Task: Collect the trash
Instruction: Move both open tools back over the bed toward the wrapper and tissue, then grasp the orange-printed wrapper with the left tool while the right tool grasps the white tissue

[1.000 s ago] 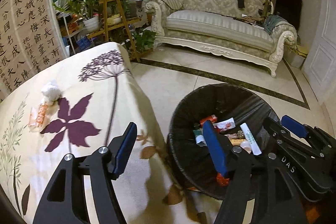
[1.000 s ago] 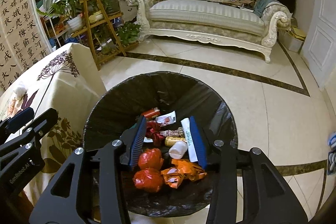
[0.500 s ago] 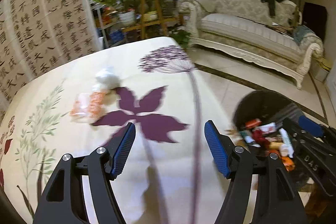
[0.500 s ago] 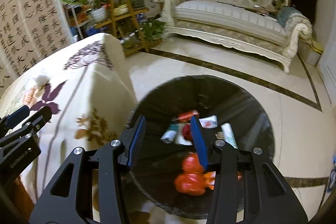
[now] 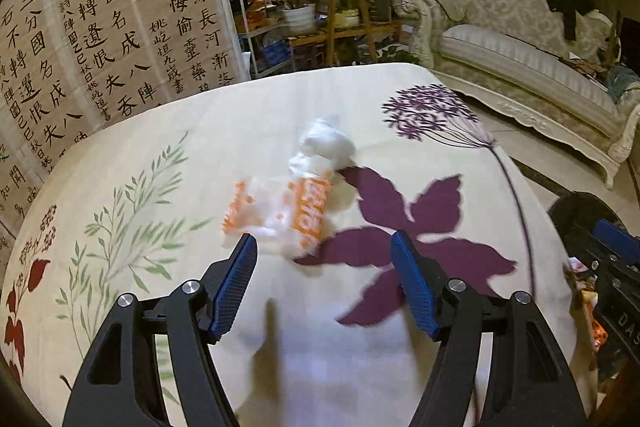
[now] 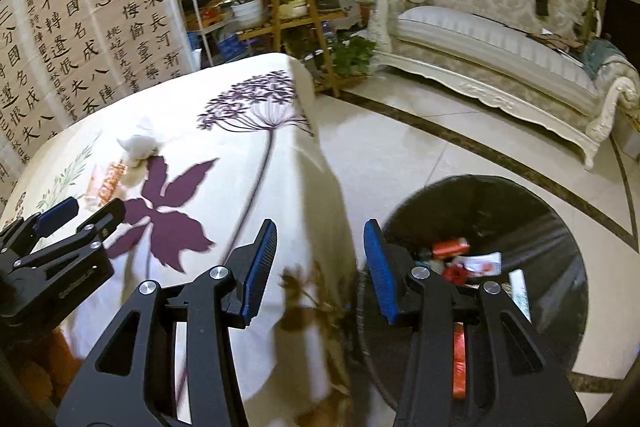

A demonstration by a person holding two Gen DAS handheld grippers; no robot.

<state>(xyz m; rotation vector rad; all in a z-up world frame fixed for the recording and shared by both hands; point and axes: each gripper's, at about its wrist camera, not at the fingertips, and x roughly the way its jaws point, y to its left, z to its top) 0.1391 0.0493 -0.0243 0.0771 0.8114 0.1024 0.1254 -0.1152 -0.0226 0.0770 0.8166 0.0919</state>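
The left gripper (image 5: 324, 259) hangs with fingers wide just short of the crinkled orange-and-white plastic wrapper (image 5: 280, 215) on the floral tablecloth (image 5: 160, 155), likely lining up a grab. The right gripper (image 6: 320, 263), also spread and empty, waits beside the black-lined round trash bin (image 6: 560, 227).

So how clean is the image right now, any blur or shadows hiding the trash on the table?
Left wrist view: orange-and-white wrapper and white wad smeared by motion blur but visible; left gripper casts soft shadows short of them. Right wrist view: tablecloth edge streaked, heavy fisheye bending.
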